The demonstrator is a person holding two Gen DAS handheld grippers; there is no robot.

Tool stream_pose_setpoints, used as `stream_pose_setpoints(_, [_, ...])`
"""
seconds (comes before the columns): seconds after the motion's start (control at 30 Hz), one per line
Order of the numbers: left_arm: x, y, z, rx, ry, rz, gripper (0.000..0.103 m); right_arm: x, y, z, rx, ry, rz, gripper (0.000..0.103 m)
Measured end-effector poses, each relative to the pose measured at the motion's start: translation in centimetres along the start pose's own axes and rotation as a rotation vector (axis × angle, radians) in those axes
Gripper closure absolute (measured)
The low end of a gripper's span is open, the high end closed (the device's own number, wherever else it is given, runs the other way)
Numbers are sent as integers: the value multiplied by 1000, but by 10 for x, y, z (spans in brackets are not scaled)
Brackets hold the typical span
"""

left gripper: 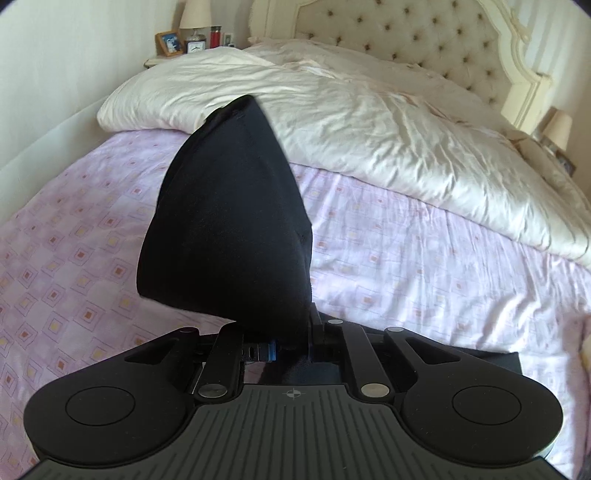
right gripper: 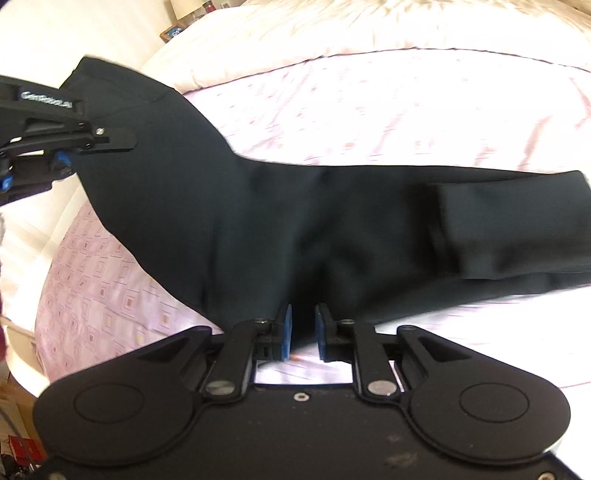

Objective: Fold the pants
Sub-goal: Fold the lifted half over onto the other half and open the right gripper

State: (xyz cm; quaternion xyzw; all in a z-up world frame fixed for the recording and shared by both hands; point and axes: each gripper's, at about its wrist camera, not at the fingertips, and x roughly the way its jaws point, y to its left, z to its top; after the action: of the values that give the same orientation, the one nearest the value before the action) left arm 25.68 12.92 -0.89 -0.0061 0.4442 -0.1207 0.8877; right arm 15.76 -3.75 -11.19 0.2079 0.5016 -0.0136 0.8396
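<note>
Bedroom around me: pink patterned sheet (left gripper: 424, 258) under both tools, rumpled cream duvet (left gripper: 369, 122) beyond it, tufted headboard (left gripper: 388, 33) at the far end, lamp (left gripper: 195, 14) and photo frame (left gripper: 169, 42) on a nightstand off to the far left.

Left gripper (left gripper: 291, 341) is nearly closed, and it's pinching the pants (left gripper: 229, 221). Black cloth rises straight up from my jaws and peaks ahead of me, off the sheet. From the right side I can see that same gripper out to my left, clamped on the lifted end.

Right gripper (right gripper: 303, 332) has a narrow gap between its blue pads (right gripper: 285, 332). The pads show bare on their inner faces and nothing seems pressed between them; the near edge of the pants lies just ahead of the tips. So I'd call that one loose, holding nothing.

Rest of the pants stretches flat on the sheet, running off to my right, with a doubled layer at that far right end.

Step in hand, as I read it: carrying the lifted end over to lay it onto the flat part. Next I'll need the left hand to travel right and lower the cloth squarely, edges matched, while the right either re-grips or pins the flat part so it doesn't drag.
</note>
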Motion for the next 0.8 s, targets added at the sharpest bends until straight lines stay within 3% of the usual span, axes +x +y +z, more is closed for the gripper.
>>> stream_pose_setpoints(0.23, [36, -100, -34, 84, 70, -24, 89, -44, -83, -13, 71, -9, -50, 84])
stream_pose_setpoints(0.5, [91, -188, -82, 275, 241, -86, 85, -69, -160, -20, 198, 14, -134, 82])
stream_pose_setpoints(0.57, [92, -194, -86, 293, 251, -133, 73, -72, -169, -21, 218, 14, -143, 77])
stream_pose_setpoints(0.67, [88, -197, -87, 281, 265, -241, 34, -73, -178, -21, 242, 9, -154, 73])
stream_pose_setpoints(0.8, [78, -209, -88, 345, 260, -299, 30, -83, -197, -19, 259, 9, -163, 71])
